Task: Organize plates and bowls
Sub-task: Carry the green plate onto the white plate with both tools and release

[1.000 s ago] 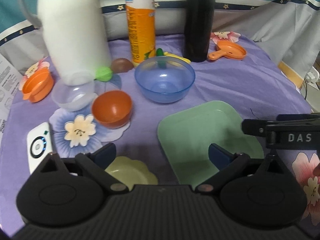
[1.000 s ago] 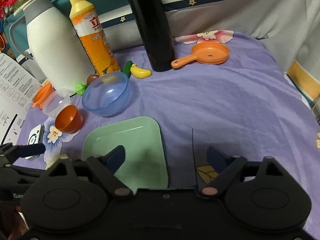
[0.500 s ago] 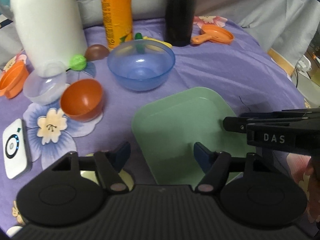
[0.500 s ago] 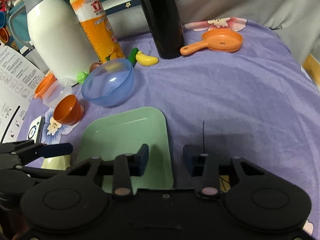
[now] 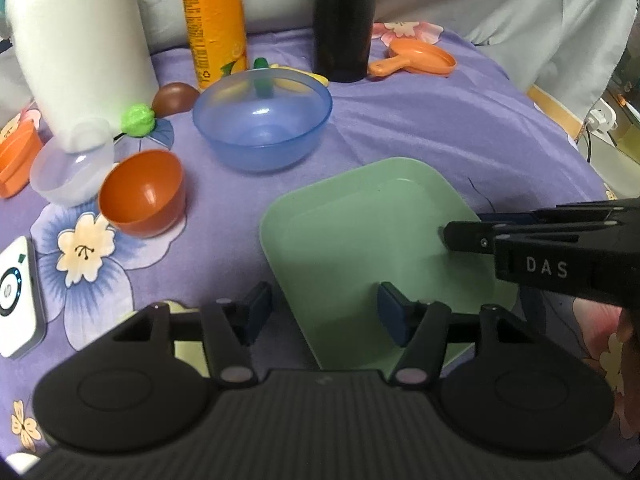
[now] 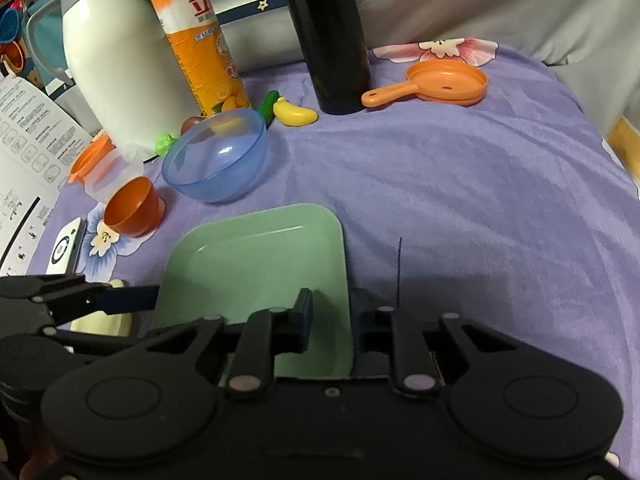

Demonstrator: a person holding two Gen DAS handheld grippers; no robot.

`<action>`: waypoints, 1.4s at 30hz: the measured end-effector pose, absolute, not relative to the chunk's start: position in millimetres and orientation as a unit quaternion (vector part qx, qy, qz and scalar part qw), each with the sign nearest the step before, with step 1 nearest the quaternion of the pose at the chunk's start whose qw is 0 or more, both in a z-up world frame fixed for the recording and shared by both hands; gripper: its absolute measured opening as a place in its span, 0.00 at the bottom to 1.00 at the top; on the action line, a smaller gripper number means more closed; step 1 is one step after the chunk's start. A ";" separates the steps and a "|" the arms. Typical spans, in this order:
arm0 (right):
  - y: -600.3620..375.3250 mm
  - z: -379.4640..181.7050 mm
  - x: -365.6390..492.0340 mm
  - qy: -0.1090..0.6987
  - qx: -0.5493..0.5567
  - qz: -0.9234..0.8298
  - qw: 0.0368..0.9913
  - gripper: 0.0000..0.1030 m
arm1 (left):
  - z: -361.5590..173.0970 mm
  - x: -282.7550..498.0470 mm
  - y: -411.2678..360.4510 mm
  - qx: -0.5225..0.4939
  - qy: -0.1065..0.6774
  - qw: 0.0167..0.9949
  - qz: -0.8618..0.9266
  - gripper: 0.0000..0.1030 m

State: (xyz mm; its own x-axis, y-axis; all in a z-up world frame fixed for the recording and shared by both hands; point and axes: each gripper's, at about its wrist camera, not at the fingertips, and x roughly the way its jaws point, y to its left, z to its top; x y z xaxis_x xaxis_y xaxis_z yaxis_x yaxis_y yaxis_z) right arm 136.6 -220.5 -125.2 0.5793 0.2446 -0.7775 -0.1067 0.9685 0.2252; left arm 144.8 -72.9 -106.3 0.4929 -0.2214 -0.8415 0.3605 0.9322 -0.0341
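Observation:
A square green plate (image 5: 372,236) (image 6: 256,256) lies on the purple cloth. My right gripper (image 6: 332,326) is closing across the plate's right edge, one finger over the plate and one outside; contact is not visible. It shows from the side in the left wrist view (image 5: 464,236). My left gripper (image 5: 324,312) is part open, straddling the plate's near left edge. It appears in the right wrist view (image 6: 120,300). A blue bowl (image 5: 262,120) (image 6: 216,156), an orange bowl (image 5: 142,194) (image 6: 134,210) and a clear bowl (image 5: 70,168) stand behind. A pale yellow plate (image 6: 102,320) lies under my left gripper.
A white jug (image 6: 116,56), an orange bottle (image 6: 198,40) and a black flask (image 6: 328,32) stand at the back. An orange toy pan (image 6: 440,84), a toy banana (image 6: 294,114) and a white remote (image 5: 16,300) lie on the cloth. Its edge drops off at right.
Both grippers have narrowed their jaws and shifted toward the green plate. The right gripper has closed far in around the plate's right edge.

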 end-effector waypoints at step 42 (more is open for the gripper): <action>-102.4 -38.7 28.7 0.496 0.081 0.163 0.849 0.22 | -5.4 29.8 55.3 0.050 0.418 0.905 -0.064 0.40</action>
